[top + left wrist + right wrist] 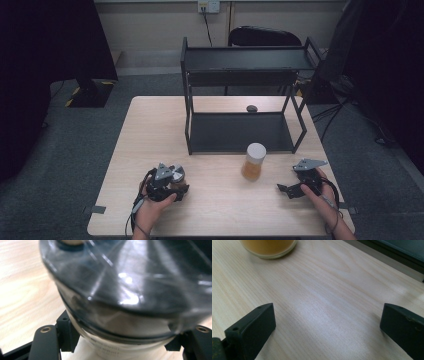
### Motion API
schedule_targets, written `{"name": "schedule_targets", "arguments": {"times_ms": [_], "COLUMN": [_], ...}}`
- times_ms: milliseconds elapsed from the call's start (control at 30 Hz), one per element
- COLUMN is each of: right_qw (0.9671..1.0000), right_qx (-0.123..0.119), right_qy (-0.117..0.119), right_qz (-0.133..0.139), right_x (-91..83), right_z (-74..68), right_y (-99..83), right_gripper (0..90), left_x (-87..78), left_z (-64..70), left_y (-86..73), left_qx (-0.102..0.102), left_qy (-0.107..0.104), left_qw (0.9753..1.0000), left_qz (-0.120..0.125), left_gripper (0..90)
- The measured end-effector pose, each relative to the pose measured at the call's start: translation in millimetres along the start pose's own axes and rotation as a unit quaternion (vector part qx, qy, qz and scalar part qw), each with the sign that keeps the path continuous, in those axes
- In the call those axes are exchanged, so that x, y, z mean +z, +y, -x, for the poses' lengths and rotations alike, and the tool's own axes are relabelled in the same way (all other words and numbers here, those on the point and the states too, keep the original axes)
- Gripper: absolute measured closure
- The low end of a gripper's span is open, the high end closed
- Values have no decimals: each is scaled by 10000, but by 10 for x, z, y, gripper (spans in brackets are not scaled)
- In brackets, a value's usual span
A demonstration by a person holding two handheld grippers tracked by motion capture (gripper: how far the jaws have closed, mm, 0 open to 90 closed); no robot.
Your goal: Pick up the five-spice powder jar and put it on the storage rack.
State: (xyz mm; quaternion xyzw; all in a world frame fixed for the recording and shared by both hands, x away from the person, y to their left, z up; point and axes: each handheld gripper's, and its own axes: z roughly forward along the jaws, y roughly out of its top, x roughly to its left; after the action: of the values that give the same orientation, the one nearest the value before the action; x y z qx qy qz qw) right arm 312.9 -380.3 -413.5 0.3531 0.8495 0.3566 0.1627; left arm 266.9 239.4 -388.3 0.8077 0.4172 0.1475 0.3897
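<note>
One jar (120, 322), dark-lidded, sits between my left gripper's (167, 187) jaws, clamped at the body; upright, lid upward. My right gripper (295, 189) gapes wide, holding nothing.

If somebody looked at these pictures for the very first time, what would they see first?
Probably the black two-tier shelf rack standing at the far side of the wooden table. Next, the jar of amber stuff with a white lid, just in front of the rack. Then the left gripper near the front edge, jaws closed around a dark-lidded jar.
</note>
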Motion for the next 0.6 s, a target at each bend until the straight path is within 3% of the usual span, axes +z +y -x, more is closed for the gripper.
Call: {"name": "schedule_targets", "arguments": {"times_ms": [300, 600], "right_qw": [10000, 10000], "right_qx": [0, 7], "right_qy": [-1, -6], "right_qz": [0, 0], "right_x": [0, -1], "right_z": [0, -3], "right_y": [0, -1], "right_gripper": [0, 0], "left_x": [171, 326], "left_z": [30, 82], "left_y": [305, 601], "left_qx": [141, 242], "left_qy": [-210, -272], "left_qw": [9997, 9993], "left_qz": [13, 60], "left_gripper": [308, 308]}}
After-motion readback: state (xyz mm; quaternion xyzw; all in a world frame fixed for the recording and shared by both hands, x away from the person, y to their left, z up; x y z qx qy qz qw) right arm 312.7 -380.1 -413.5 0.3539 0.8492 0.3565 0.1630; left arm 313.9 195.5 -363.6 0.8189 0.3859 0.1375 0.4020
